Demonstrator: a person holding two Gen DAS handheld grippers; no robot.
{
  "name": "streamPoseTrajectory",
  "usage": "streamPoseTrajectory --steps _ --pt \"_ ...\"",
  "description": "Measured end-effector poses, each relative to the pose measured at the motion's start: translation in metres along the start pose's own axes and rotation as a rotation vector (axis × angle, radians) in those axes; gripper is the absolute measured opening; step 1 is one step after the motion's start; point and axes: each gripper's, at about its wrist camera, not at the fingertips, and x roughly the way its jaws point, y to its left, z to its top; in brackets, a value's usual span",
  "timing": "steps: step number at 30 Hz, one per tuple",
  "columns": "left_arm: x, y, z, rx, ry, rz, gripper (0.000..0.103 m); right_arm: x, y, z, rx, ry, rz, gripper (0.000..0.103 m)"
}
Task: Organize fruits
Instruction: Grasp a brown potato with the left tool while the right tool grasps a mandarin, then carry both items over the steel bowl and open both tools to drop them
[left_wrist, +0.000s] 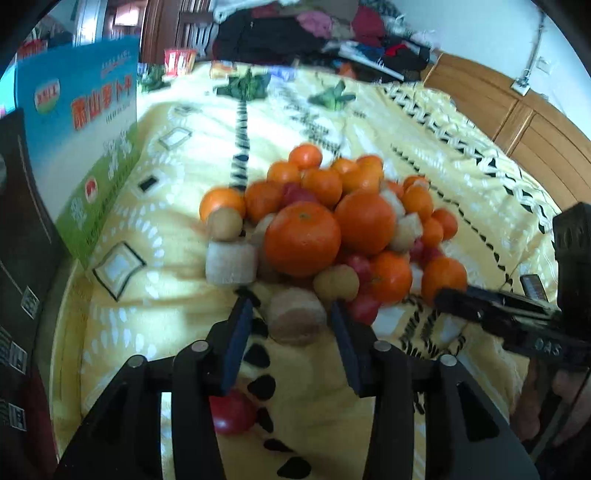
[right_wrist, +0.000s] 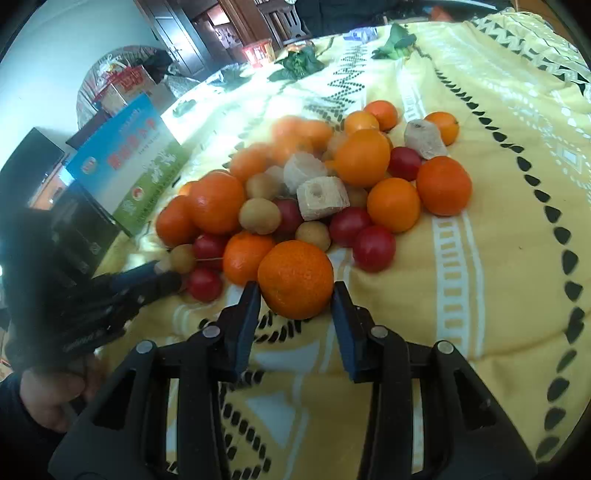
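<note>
- Your left tool (left_wrist: 290, 306) points down at the near edge of the heap. Its jaws stand apart around the tan fruit (left_wrist: 297, 317), which rests on the blanket (left_wrist: 159, 332). The right-hand pad looks to be just at its skin, and the left-hand pad shows a gap, so nothing is gripped yet.
- Mind the red fruit (left_wrist: 231, 413) lying loose under that tool's left finger. Keep the finger above it so it doesn't roll.
- To take the tan fruit well, centre it between the pads and push in a touch deeper before squeezing, I'd say. It looks round and smooth, so a grip at the tips may let it pop out.
- Your right tool (right_wrist: 295, 295) has its pads against both sides of the orange (right_wrist: 295, 279), clamped on it as far as I can tell. The hold is only at the fingertips.
- That orange is at the front of the pile (right_wrist: 314, 177) and touches a smaller orange on its left. Lift straight up and slowly so the neighbours stay put.
- Just behind, red fruits, small tan ones and pale cut chunks sit packed among the oranges. Work from the outside in and the heap should not tumble.
- Both tools work close together here, so lift one at a time.
- Further back on the left stands the blue and green box (left_wrist: 81, 129). No bowl or tray shows, so where each kind goes I can't tell.
- Far across the bed lie some leafy greens (left_wrist: 247, 86), well clear of this step.
</note>
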Motion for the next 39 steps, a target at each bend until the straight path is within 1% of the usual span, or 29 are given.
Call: streamPoseTrajectory --steps 1,3,6,7,8,10,11,14,16,18,21,23,25,27,28,31,33,34,35,37,39 --pt "0.002 -0.001 0.0 0.012 0.009 -0.002 0.049 -0.003 0.0 -0.002 0.004 -0.003 0.003 0.04" --pt "0.011 -0.001 0.0 0.025 0.058 0.005 0.049 -0.005 0.002 -0.005 0.01 -0.005 0.005 0.04" --pt "0.014 -0.003 -0.002 0.043 0.065 0.008 0.048 -0.005 0.001 -0.007 0.019 -0.001 0.012 0.04" --pt "0.015 -0.003 -0.002 0.045 0.065 0.009 0.044 -0.005 0.001 -0.008 0.02 -0.002 0.011 0.04" --pt "0.016 -0.003 -0.003 0.042 0.067 0.013 0.038 -0.005 0.001 -0.008 0.021 -0.003 0.011 0.04" --pt "0.012 -0.001 -0.003 0.032 0.062 0.009 0.035 -0.007 0.003 -0.006 0.019 -0.008 0.01 0.04" --pt "0.007 -0.002 -0.003 0.029 0.053 0.004 0.035 -0.01 0.005 -0.006 0.016 -0.014 0.009 0.04" --pt "-0.019 -0.006 0.0 0.036 0.0 -0.015 0.035 -0.023 0.013 -0.005 -0.007 -0.04 0.005 0.04" --pt "-0.043 -0.009 0.003 0.038 -0.046 -0.027 0.035 -0.034 0.021 -0.003 -0.027 -0.061 0.003 0.04" --pt "-0.077 -0.011 0.008 0.047 -0.107 -0.033 0.035 -0.045 0.034 0.0 -0.049 -0.083 0.003 0.04" --pt "-0.133 -0.004 0.017 0.034 -0.204 -0.013 0.035 -0.061 0.063 0.01 -0.093 -0.119 0.021 0.04" --pt "-0.171 0.011 0.022 0.013 -0.267 0.036 0.035 -0.071 0.093 0.022 -0.138 -0.15 0.049 0.04" --pt "-0.212 0.034 0.024 -0.027 -0.331 0.089 0.035 -0.08 0.127 0.033 -0.191 -0.177 0.085 0.04" --pt "-0.256 0.065 0.021 -0.073 -0.392 0.164 0.035 -0.086 0.165 0.043 -0.248 -0.195 0.13 0.04" --pt "-0.278 0.084 0.018 -0.1 -0.417 0.214 0.035 -0.087 0.187 0.047 -0.279 -0.202 0.154 0.04" --pt "-0.329 0.138 0.003 -0.196 -0.458 0.342 0.035 -0.084 0.255 0.057 -0.358 -0.2 0.25 0.04" --pt "-0.354 0.177 -0.013 -0.27 -0.457 0.427 0.035 -0.077 0.305 0.058 -0.411 -0.186 0.315 0.04" --pt "-0.363 0.196 -0.022 -0.303 -0.446 0.475 0.035 -0.071 0.327 0.057 -0.428 -0.167 0.35 0.04" --pt "-0.367 0.211 -0.029 -0.33 -0.428 0.507 0.035 -0.065 0.346 0.055 -0.446 -0.15 0.375 0.04" --pt "-0.368 0.241 -0.045 -0.392 -0.379 0.549 0.035 -0.048 0.386 0.047 -0.486 -0.103 0.417 0.04" --pt "-0.362 0.261 -0.059 -0.426 -0.324 0.584 0.035 -0.027 0.421 0.036 -0.517 -0.043 0.445 0.04"
